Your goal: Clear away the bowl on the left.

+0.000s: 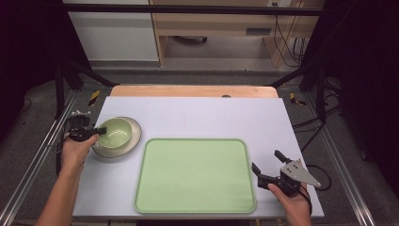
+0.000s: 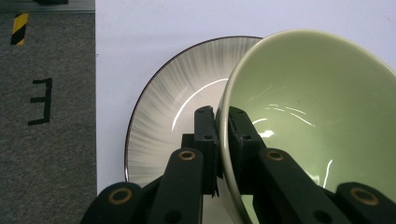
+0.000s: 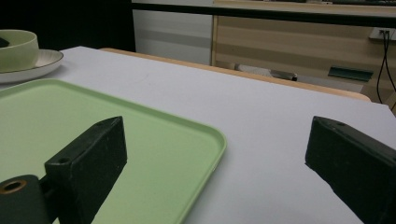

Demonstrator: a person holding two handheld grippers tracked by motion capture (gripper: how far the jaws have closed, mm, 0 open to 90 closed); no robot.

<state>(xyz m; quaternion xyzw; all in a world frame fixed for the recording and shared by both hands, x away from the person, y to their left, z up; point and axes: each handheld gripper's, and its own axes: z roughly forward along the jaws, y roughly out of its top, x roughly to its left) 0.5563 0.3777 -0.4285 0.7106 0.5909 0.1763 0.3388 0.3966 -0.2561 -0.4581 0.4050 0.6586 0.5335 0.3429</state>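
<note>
At the left of the table, the left gripper (image 2: 223,122) is clamped on the near rim of the green bowl (image 1: 115,132), 1 jaw inside, 1 outside. The bowl sits on a striped plate (image 1: 134,140). This looks like the grasp step; next calls for lifting it clear, likely toward the green tray (image 1: 195,175). At the right, the right gripper (image 1: 267,167) waits with jaws wide apart, holding nothing.

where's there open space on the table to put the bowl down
The green tray is bare, as is the white table behind it to the far edge. It is crowded only at the left, where the left tool grips the bowl on its plate.
</note>
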